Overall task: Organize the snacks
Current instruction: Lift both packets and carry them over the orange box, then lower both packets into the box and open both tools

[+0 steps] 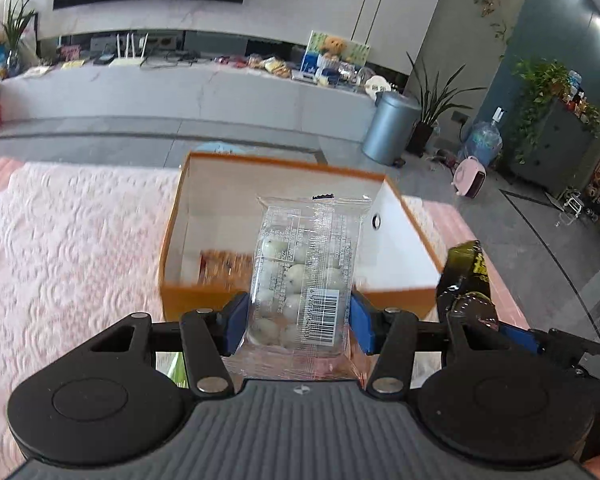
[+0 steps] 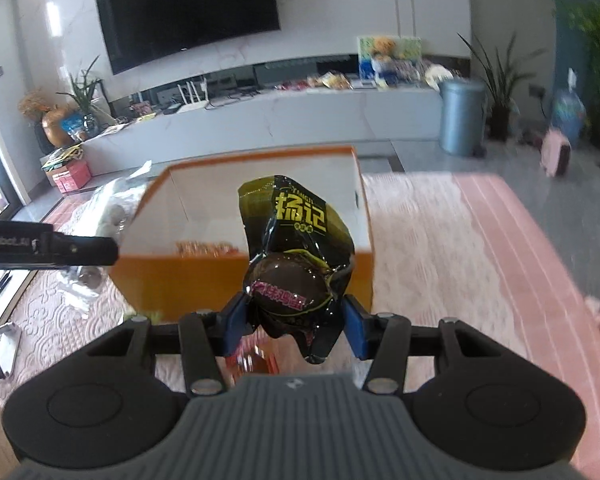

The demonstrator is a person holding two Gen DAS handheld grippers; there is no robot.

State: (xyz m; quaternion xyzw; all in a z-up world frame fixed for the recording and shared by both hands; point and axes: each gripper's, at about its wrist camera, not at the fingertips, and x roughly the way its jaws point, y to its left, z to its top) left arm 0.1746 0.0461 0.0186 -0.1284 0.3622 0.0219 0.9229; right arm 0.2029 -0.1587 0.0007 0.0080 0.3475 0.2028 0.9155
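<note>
My left gripper is shut on a clear packet of pale round candies, held upright just before the near wall of an orange box with white inside. My right gripper is shut on a dark green and black snack packet with yellow lettering, held before the same orange box. That dark packet also shows in the left wrist view at the box's right. An orange-patterned snack lies inside the box, also seen in the right wrist view.
The box stands on a pink textured cloth over the table. The left gripper's arm and its clear packet show left of the box. Beyond are a TV console and a grey bin.
</note>
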